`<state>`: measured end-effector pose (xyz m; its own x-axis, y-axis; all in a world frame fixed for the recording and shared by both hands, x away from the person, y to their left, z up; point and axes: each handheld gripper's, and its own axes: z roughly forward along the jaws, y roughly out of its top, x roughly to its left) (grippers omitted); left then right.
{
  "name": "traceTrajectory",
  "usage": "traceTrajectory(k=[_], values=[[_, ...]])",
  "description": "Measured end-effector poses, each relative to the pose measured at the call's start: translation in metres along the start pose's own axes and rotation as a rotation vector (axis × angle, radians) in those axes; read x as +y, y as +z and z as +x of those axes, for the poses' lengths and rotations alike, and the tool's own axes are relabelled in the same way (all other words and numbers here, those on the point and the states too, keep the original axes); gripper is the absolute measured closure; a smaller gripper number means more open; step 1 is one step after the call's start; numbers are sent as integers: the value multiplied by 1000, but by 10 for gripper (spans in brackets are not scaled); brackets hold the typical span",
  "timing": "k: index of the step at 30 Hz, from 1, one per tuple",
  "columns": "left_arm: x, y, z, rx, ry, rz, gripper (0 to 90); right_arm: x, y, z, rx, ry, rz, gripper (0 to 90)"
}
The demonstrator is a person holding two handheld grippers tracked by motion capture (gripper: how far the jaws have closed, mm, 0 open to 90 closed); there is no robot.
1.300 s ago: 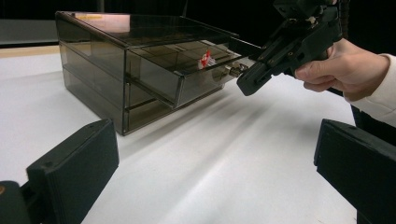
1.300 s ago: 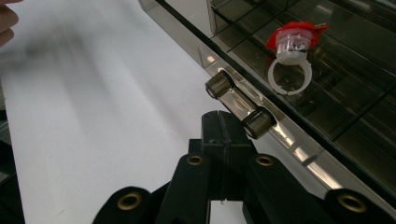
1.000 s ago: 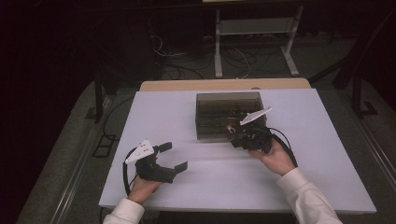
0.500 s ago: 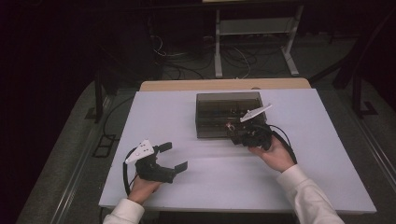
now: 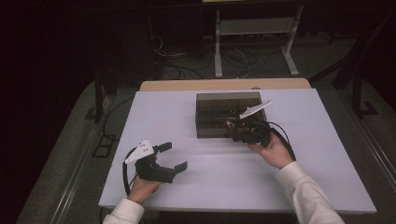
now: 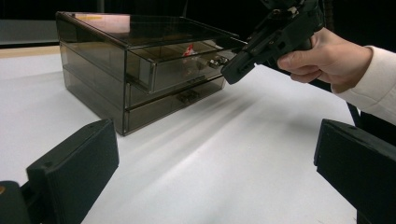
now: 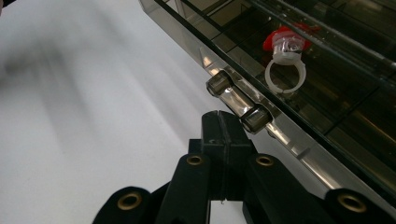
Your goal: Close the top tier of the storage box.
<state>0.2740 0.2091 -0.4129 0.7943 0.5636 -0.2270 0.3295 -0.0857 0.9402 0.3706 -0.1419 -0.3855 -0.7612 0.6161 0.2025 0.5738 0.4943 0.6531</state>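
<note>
Smoked-plastic drawer cabinet (image 5: 228, 114): counter's 12 o'clock. Top drawer (image 6: 187, 65) slightly out, ring (image 7: 285, 58) inside. Right tool (image 7: 223, 122) clenched, empty, edged up to its handle (image 7: 238, 102). Left tool (image 5: 173, 156) released, idle, unmoved at 7 o'clock.

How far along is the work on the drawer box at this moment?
Done: the top drawer stands partly pulled out of the smoky drawer box, with a toy ring inside. In hand: the right gripper, shut and empty, sits at the drawer's handle. Left: pushing or pulling that drawer; the left gripper waits open.
</note>
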Motion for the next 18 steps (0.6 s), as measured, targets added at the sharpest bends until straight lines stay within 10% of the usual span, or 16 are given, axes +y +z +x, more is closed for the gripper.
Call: traceTrajectory(k=[18], values=[[0, 0, 0, -1, 3, 4, 0, 4, 4, -8, 1, 29, -17, 892]])
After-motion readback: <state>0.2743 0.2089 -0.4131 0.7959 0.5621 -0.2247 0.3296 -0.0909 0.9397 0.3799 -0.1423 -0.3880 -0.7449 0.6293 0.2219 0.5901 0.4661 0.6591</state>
